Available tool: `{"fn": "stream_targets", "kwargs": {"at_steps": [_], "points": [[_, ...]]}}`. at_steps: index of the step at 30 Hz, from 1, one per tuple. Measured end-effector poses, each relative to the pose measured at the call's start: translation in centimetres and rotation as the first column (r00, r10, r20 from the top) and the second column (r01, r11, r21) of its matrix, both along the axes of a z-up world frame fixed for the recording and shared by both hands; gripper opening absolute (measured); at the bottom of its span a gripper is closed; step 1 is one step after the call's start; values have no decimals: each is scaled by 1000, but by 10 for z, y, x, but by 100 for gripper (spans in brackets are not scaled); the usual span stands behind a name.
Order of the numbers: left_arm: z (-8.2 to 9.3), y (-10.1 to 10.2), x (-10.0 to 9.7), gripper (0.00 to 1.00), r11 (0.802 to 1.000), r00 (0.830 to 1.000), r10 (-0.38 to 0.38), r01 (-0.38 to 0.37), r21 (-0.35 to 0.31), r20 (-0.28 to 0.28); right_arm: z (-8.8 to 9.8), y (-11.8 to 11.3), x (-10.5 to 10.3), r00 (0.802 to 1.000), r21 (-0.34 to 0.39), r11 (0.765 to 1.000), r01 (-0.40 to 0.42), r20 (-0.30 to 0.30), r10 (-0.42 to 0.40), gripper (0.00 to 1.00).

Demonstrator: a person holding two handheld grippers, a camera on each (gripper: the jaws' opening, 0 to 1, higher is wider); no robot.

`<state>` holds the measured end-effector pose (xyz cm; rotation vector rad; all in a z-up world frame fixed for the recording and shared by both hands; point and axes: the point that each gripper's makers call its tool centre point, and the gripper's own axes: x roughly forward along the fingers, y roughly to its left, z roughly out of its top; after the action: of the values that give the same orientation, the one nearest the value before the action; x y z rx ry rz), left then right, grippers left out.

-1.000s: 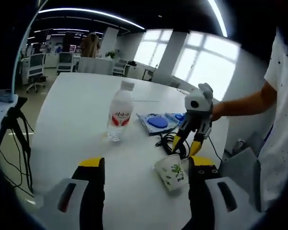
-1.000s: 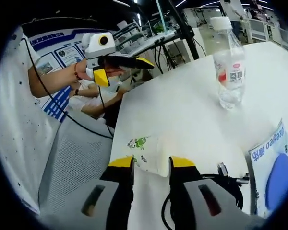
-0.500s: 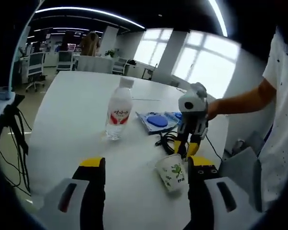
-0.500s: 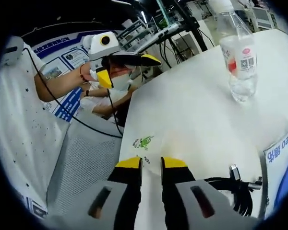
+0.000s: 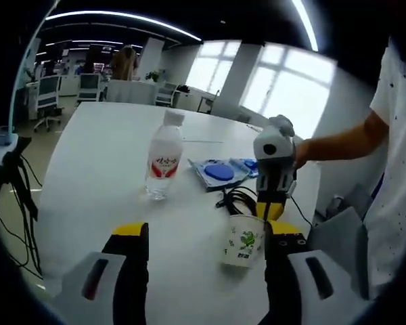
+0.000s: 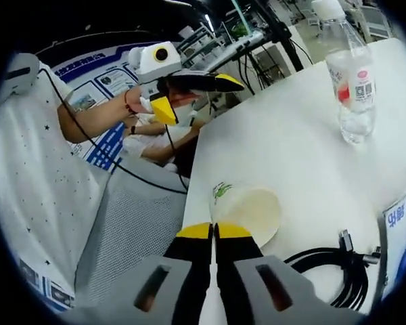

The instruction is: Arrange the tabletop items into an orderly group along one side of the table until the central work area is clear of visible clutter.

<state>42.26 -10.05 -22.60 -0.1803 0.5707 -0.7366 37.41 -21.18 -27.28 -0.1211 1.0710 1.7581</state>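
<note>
Right gripper (image 6: pixel 212 230) jaws nearly closed, pinching the rim of the cup (image 5: pixel 244 240), which stood upright on the table (image 5: pixel 108 156) near its edge, beside the cable (image 6: pixel 331 267). Left gripper (image 5: pixel 206 230) wide open, empty. Bottle (image 5: pixel 161 162) stood farther in.

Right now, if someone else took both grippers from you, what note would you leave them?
Right gripper: shut on the rim of the white paper cup with green print, which stands upright near the table edge.
Left gripper: open, holding nothing, off the table.
Clear plastic water bottle with red label, blue-and-white flat packet and coiled black cable lie spread over the white table.
Nothing grouped yet; all four need lining up along one side.
</note>
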Motion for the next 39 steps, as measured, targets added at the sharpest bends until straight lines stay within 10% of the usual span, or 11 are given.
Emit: {"fn": "stream_targets", "kwargs": {"at_steps": [23, 33, 39], "points": [[3, 0, 3, 70, 1000, 1000, 5, -5, -11, 17, 36, -8, 51, 959, -52, 998, -36, 277, 50, 0], [3, 2, 3, 70, 1000, 1000, 6, -6, -12, 19, 43, -14, 94, 886, -144, 987, -77, 444, 134, 0], [4, 3, 4, 70, 1000, 1000, 8, -8, -12, 23, 43, -20, 125, 787, -243, 963, -112, 570, 236, 0]]}}
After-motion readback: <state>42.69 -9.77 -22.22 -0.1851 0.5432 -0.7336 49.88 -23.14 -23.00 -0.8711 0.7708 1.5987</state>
